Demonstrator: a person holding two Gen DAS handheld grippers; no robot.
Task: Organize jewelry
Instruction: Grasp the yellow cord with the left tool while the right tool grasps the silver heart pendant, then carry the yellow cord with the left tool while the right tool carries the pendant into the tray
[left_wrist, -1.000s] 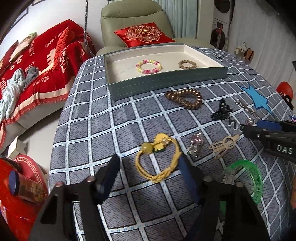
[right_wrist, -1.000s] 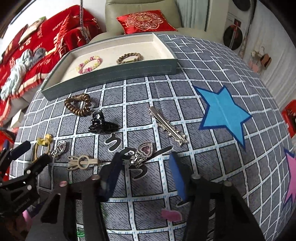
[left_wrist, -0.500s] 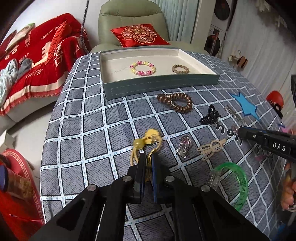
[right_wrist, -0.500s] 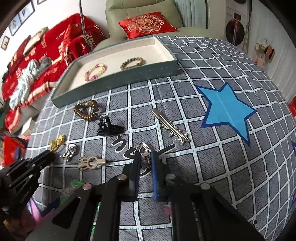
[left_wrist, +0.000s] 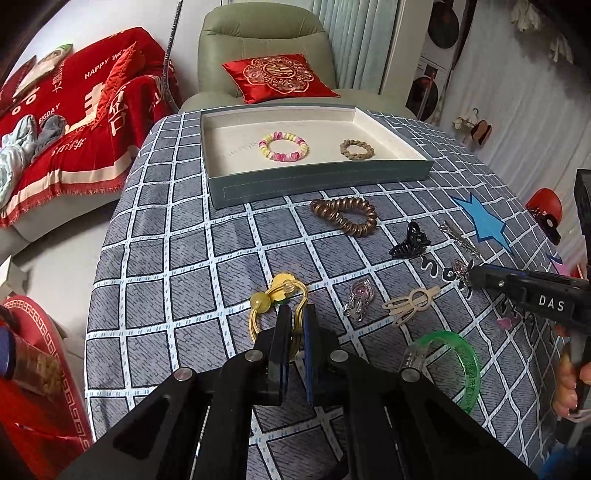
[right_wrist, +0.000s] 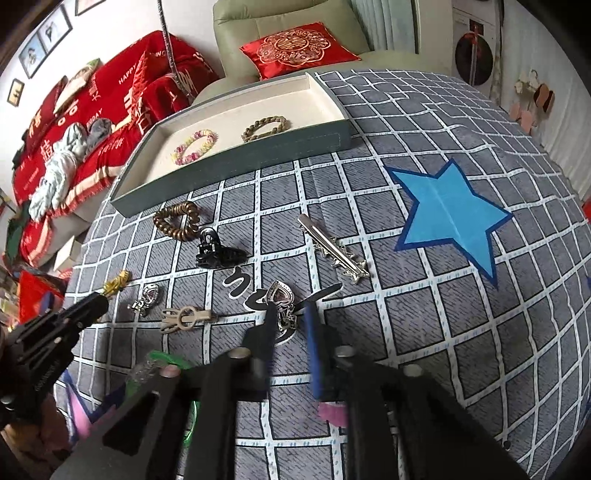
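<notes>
Left gripper (left_wrist: 297, 314) closed onto yellow hair tie (left_wrist: 277, 303).

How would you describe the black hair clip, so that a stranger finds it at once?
Start from the grey-green tray on the checked tablecloth. In front of it lies a brown spiral hair tie; the black claw clip sits just beside that. It is the only black piece, with curved teeth.

Soft, even daylight fills both views, brightest by the pale curtains (left_wrist: 354, 40) at the back; shadows under the items on the grey checked cloth surface (left_wrist: 184, 258) are faint. Fisheye bending curves the grid lines toward black corners; the right black two-finger gripper (right_wrist: 290, 317) looks motion-blurred.
</notes>
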